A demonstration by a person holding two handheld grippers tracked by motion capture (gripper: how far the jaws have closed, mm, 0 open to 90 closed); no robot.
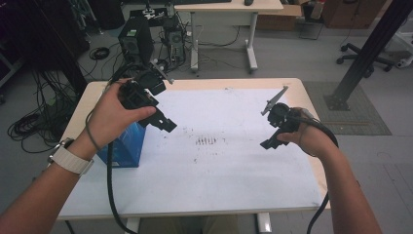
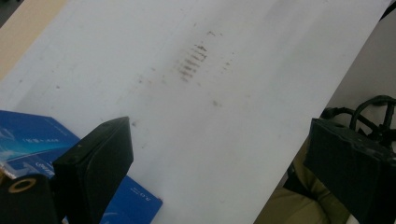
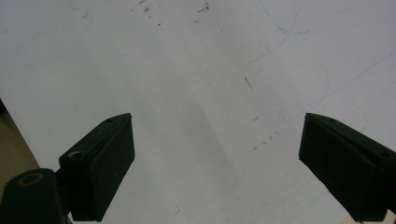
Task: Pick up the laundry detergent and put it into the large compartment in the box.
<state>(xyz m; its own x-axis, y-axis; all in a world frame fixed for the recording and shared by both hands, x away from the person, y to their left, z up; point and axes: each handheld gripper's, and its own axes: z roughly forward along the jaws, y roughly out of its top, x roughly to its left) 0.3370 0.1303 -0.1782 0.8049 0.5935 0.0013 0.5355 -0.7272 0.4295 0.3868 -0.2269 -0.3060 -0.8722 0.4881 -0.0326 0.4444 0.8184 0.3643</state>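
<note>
Both hands hover above the table (image 1: pixel 292 85), the left gripper (image 2: pixel 219 154) and right gripper (image 3: pixel 217 158) with jaws spread wide, holding nothing. A blue box (image 1: pixel 124 146) lies just below the left gripper.

I hold my left gripper (image 1: pixel 163 122) raised on the left side, the hand (image 1: pixel 114 114) wrapped over its body from above, a pale band on the wrist, forearm coming in from the lower left corner. Its jaws stand wide apart, nothing between them, angled down and to the right. My right gripper (image 1: pixel 270 141) hangs lower on the right, the hand (image 1: pixel 307 139) gripping from behind, jaws pointing down and leftward. They too stand wide apart and bare.
</note>
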